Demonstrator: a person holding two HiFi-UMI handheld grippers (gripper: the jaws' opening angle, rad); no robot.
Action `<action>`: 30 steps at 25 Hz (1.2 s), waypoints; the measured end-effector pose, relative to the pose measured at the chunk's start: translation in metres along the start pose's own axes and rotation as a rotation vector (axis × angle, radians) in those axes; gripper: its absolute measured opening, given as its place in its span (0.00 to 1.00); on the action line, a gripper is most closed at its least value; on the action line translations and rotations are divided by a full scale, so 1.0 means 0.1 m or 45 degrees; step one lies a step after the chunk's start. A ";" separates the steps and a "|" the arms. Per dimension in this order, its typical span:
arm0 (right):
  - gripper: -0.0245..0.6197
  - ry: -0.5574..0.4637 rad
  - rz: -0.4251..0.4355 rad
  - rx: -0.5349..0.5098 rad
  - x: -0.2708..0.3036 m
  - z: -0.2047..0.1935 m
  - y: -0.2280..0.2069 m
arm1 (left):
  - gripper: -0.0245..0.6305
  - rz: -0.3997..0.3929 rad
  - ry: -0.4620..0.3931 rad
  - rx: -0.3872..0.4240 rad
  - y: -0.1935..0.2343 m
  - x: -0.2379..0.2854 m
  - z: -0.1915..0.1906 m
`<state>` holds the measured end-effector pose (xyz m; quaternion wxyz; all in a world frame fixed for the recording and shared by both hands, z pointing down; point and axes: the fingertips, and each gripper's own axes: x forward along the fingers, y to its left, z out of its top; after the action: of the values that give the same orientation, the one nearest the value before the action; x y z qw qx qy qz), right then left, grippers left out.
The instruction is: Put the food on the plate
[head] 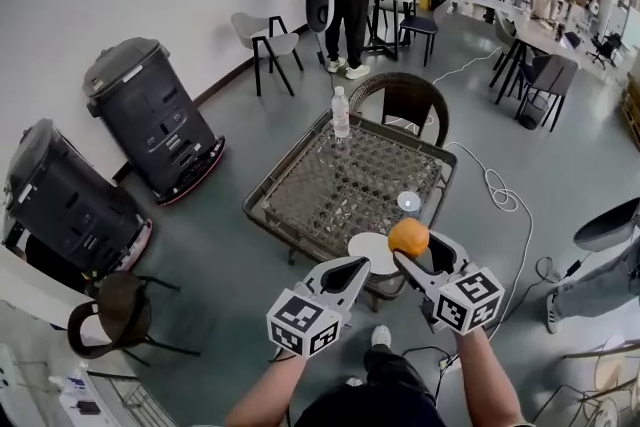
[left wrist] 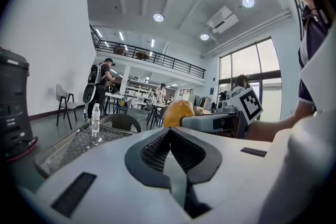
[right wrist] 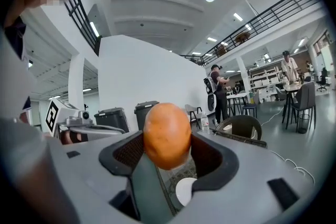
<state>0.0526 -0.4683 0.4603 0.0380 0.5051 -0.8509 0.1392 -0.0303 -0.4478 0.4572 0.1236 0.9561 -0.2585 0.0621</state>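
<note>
Head view: both forearms reach forward at the near edge of the mesh table. The right gripper clamps a round orange piece of food in the air over a white plate.

Left gripper view: the left gripper has its jaws pressed together and empty, with the food beyond its tips.

Right gripper view: the food is pinched mid-jaw, and the plate shows below through the gap.

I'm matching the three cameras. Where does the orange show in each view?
Head view: orange lower centre-right, held by the right gripper.
Left gripper view: centre, just past the jaw tips.
Right gripper view: centre, clamped between the jaws.
Shared landmark: the water bottle.
</note>
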 end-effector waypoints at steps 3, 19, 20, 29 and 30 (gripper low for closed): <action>0.49 0.132 0.039 -0.055 0.29 -0.23 -0.20 | 0.05 0.030 0.028 -0.002 0.19 0.20 -0.06; 0.49 0.717 0.148 -0.145 1.21 -1.85 -0.93 | 0.05 0.123 0.253 -0.083 0.65 0.84 -0.78; 0.49 0.742 0.159 -0.159 1.24 -1.93 -0.94 | 0.05 0.125 0.266 -0.094 0.65 0.86 -0.83; 0.49 0.997 0.278 -0.470 1.35 -2.50 -0.91 | 0.05 0.209 0.339 -0.168 0.64 0.86 -1.10; 0.49 1.020 0.291 -0.498 1.35 -2.54 -0.92 | 0.05 0.222 0.341 -0.175 0.64 0.86 -1.11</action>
<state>0.0473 -0.5540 0.7497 0.4429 0.2977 -0.8297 0.1636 0.0053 -0.5124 0.5930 0.2161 0.9025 -0.3253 0.1816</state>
